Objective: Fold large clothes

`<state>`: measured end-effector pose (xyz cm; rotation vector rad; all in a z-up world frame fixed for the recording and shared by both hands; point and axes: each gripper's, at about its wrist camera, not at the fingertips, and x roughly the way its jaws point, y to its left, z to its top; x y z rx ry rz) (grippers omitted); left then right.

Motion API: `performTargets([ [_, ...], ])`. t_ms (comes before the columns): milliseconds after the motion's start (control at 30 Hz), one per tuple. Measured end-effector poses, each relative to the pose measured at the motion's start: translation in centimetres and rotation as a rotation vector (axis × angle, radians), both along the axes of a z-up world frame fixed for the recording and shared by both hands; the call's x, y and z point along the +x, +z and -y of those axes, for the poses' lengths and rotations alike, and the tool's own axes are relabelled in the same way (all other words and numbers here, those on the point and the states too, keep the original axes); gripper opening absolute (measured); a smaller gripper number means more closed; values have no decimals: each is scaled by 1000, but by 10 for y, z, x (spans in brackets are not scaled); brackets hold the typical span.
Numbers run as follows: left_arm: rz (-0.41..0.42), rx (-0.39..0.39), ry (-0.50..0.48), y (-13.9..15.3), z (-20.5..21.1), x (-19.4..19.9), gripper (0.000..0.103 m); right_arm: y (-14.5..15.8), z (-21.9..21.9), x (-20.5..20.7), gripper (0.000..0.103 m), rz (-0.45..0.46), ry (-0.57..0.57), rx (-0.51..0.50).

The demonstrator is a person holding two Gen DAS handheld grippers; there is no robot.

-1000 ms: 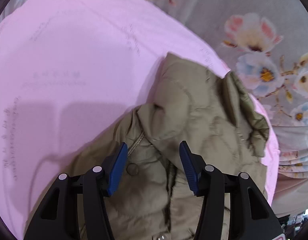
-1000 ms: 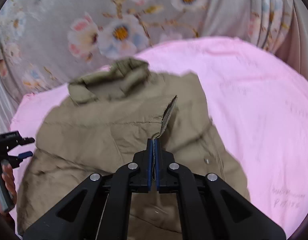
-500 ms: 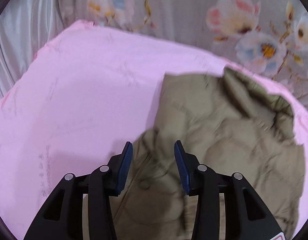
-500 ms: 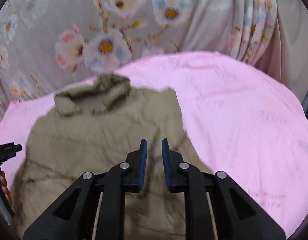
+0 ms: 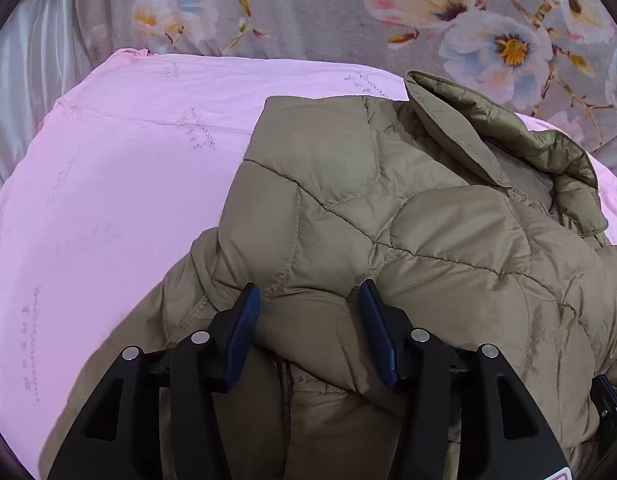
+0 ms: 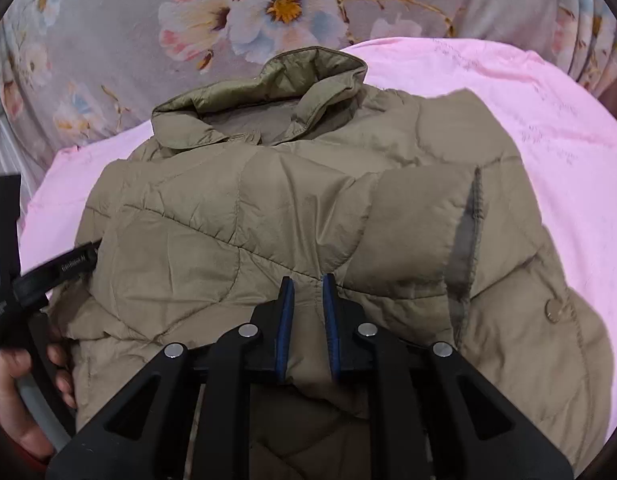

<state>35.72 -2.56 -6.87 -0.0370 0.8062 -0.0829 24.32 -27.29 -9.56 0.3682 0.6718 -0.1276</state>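
Observation:
An olive quilted jacket (image 5: 388, 208) lies on a pink sheet (image 5: 128, 180), its collar (image 5: 488, 132) at the far end. My left gripper (image 5: 310, 312) sits low on the jacket's left side. Its jaws are opening and a puffy fold fills the space between them without being pinched. In the right wrist view the jacket (image 6: 268, 220) lies with both sides folded inward, a flap edge (image 6: 468, 232) at the right. My right gripper (image 6: 308, 300) rests on the jacket's middle, its jaws a narrow gap apart with fabric showing between them.
Grey floral cloth (image 5: 308, 8) hangs behind the pink sheet (image 6: 528, 100). A hand (image 6: 12, 392) holding the other black tool shows at the left edge of the right wrist view. A snap button (image 6: 554, 310) sits on the jacket's right side.
The right gripper let go of the flap edge, opened slightly and came down onto the jacket's middle. The left gripper moved in low over the folded left side; its jaws narrowed, then widened.

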Motion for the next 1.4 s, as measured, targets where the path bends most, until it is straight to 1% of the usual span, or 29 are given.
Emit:
performTargets([
  [67,3,-27,-4,-2,-4,-4,52,-4,3,-1,14,4,6,38],
  [133,9,-29,-11,-3,-7,-7,52,-7,4,-3,14,-1,11,57],
  [300,11,-28,-22,-2,-10,-21,52,-9,-3,-15,14,-15,5,26],
  [467,14,-26,-23,-2,-17,-43,52,-10,-14,-30,14,-26,-1,-9],
  [600,10,-19,-11,5,-21,-47,53,-5,-15,-31,15,-30,1,-18],
  [633,7,-18,-9,9,-22,-48,53,-1,-15,-33,19,-29,-1,-21],
  [667,5,-27,-5,17,-24,-49,52,4,-15,-35,32,-16,5,-26],
  [700,8,-43,-8,25,-27,-50,52,9,-14,-37,40,1,8,-27],
  [733,15,-63,-6,34,-28,-49,52,18,-11,-39,56,33,4,-25],
  [767,19,-89,-6,46,-29,-46,52,27,-7,-39,62,65,-8,-18],
  [833,18,-139,-26,66,-25,-37,52,43,5,-32,62,106,-23,21],
  [900,11,-199,-47,86,-15,-21,54,55,20,-21,62,142,-30,100],
  [967,-9,-258,-66,96,-3,-4,61,63,38,-4,62,173,-33,194],
  [1000,-29,-285,-75,97,5,8,62,64,46,5,62,180,-39,233],
  [1067,-66,-321,-66,93,18,29,62,60,59,21,62,183,-50,302],
  [1133,-95,-348,-69,83,27,42,62,55,69,35,63,181,-69,366],
  [1167,-94,-358,-128,75,32,51,62,51,73,44,63,177,-74,397],
  [1233,-152,-405,-121,59,43,67,62,43,79,57,63,163,-94,441],
  [1267,-169,-424,-122,54,46,71,62,39,83,63,63,162,-101,468],
  [1300,-175,-438,-113,49,50,75,61,33,87,70,63,164,-106,509],
  [1333,-166,-438,-113,46,55,78,59,28,89,75,60,168,-106,542],
  [1367,-157,-427,-119,45,59,81,48,23,91,81,50,175,-104,579],
  [1400,-150,-410,-129,44,63,84,37,20,92,85,43,177,-100,593],
])
